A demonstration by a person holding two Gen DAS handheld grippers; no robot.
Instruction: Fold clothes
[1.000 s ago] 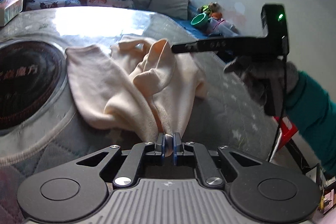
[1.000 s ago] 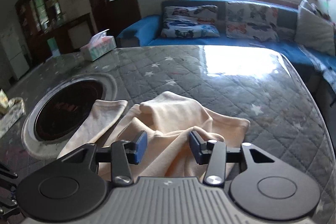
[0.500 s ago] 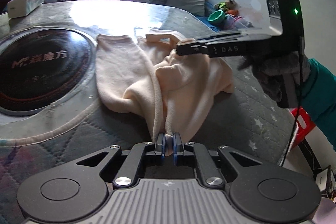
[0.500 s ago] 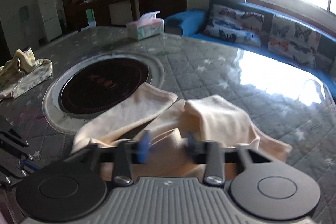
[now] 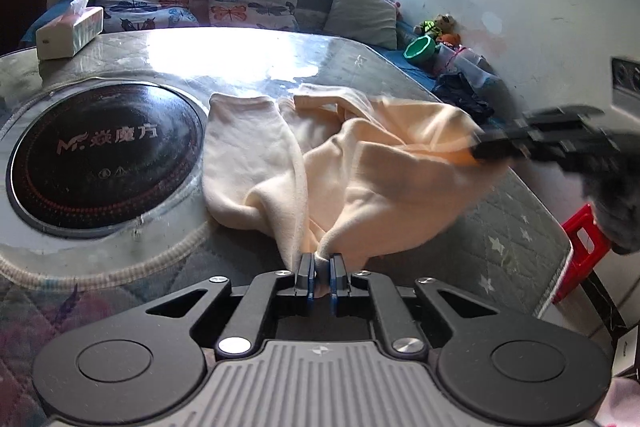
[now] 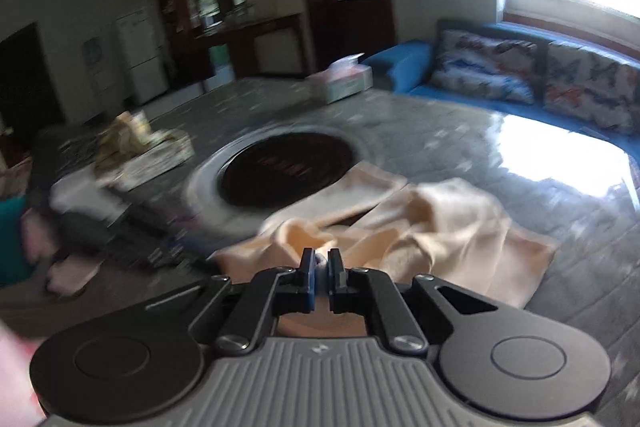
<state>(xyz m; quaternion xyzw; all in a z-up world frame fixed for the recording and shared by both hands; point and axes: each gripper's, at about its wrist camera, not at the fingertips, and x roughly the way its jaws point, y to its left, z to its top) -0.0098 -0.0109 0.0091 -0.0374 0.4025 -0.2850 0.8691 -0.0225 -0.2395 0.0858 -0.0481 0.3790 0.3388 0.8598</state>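
Left wrist view. My left gripper (image 5: pixel 320 273) is closed tight on a bunched edge of the pale peach knitted garment (image 5: pixel 340 171), the cloth pinched between the two blue pads. From there the garment fans away across the grey quilted counter (image 5: pixel 500 227); one long lobe lies flat beside the round black hob plate (image 5: pixel 104 159) let into the counter, and its edge overlaps the plate's clear rim. My right gripper (image 5: pixel 480 149) enters from the right, blurred, its tip meeting a far corner of the garment and lifting it off the counter. A white tissue box (image 5: pixel 70 33) stands at the far left of the counter.

Right wrist view. My right gripper (image 6: pixel 320 265) is nearly shut, with a small fold of pale cloth between the pads, so it has hold of the garment (image 6: pixel 440 227). The rest lies rumpled on the counter (image 6: pixel 560 167) just ahead, one flat lobe reaching the hob plate (image 6: pixel 288 167). The view is smeared. A second, yellowish heap of cloth (image 6: pixel 136 143) lies well apart at the left.

Step in hand, as I judge it: both grippers hold the garment at two separate points and it is crumpled, not folded. The next move calls for drawing the two held points apart to put the cloth under even tension and lay it flat, keeping both pinches firm.
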